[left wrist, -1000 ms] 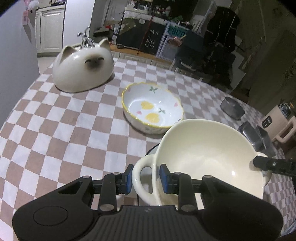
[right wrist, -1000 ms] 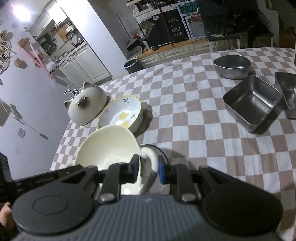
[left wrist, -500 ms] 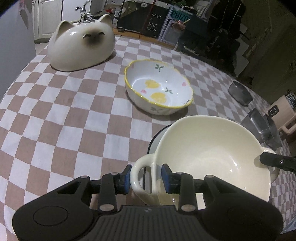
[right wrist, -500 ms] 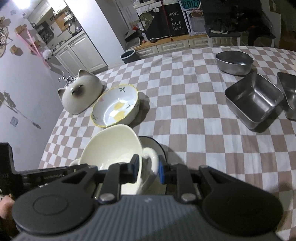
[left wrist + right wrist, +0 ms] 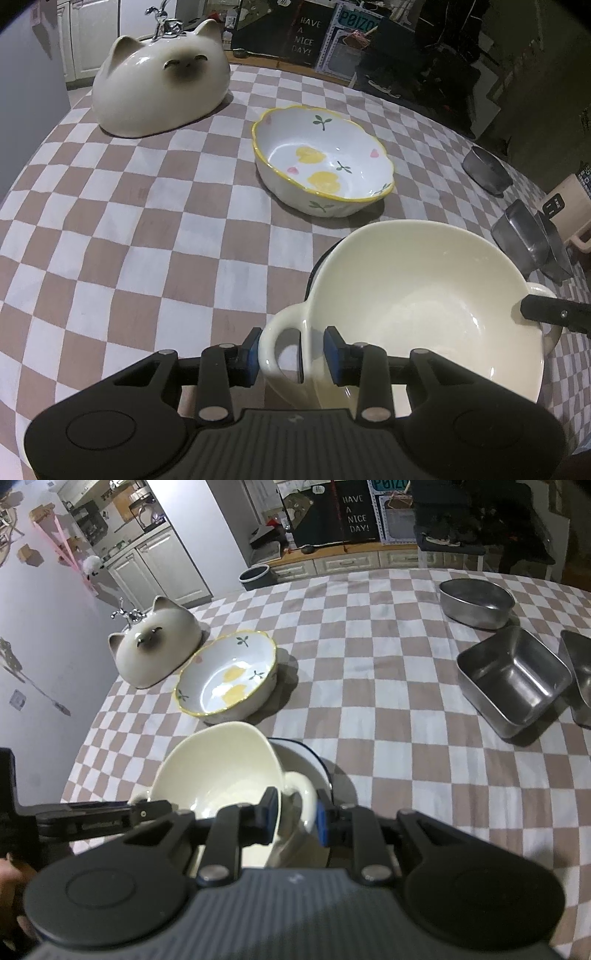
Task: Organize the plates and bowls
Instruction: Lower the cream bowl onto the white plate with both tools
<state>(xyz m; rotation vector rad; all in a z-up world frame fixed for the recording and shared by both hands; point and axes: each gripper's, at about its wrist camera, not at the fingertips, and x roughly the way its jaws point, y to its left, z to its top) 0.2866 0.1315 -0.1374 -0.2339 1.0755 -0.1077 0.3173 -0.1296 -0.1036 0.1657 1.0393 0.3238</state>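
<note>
Covering most of the blue-rimmed plate [image 5: 314,760], the cream bowl [image 5: 417,310] sits near the tabletop's [image 5: 147,229] front edge. Left gripper [image 5: 291,350] and right gripper [image 5: 295,814] each pinch one bowl handle; the pads' contact is hard to make out.

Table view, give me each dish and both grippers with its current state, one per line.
Cream bowl: upright, empty, sitting in the blue-rimmed dish.
Flower bowl: upright, empty.
Cat bowl: upside down.
Steel containers: upright, empty.
Left gripper: jaws around one handle.
Right gripper: jaws around the other.
</note>
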